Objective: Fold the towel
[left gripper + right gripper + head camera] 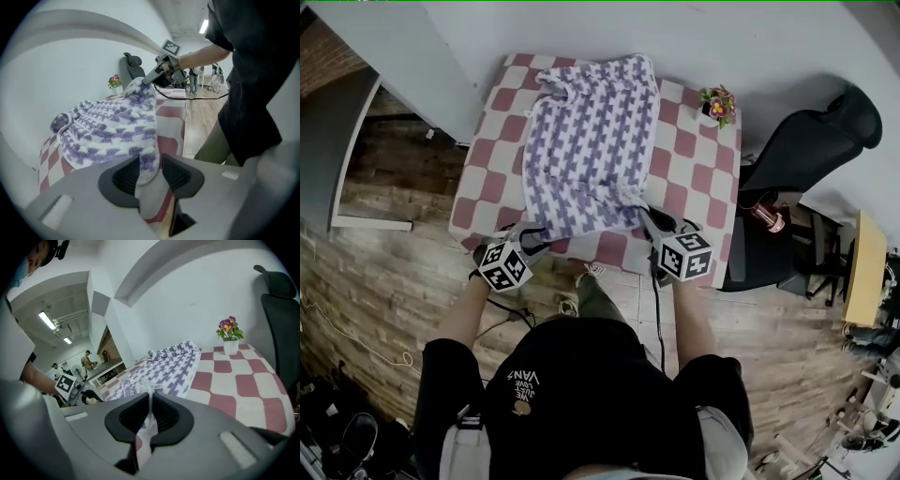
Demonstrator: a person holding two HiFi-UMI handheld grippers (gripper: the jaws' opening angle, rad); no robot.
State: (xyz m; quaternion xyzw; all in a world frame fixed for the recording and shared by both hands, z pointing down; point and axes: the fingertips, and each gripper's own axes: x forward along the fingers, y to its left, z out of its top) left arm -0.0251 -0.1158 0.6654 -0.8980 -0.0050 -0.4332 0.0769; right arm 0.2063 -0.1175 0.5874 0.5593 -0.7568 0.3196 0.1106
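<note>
Fingers (167, 416) of the right gripper (653, 223) are pinched tight on the towel (591, 131), with a thin ridge of fabric squeezed up between the pads. The left gripper (531, 236) isn't there yet: its fingers (125, 176) stand apart around the other near corner, fleece hanging between them but, far as the left gripper view shows, not clamped.

So the purple-and-white towel is lying spread lengthwise on the checked table (698, 164), far end near the wall, both near corners at the edge closest to the person. Makes sense tbh, grabbing both near corners keeps that edge straight so it can be carried over to the far edge in one go.

Probably still the pick-up step, no fold made so far. Left side likely needs to bite down first, otherwise that corner slips and the fold goes crooked. The little flower pot (718, 103) sits off at the far right corner, clear of the towel.
</note>
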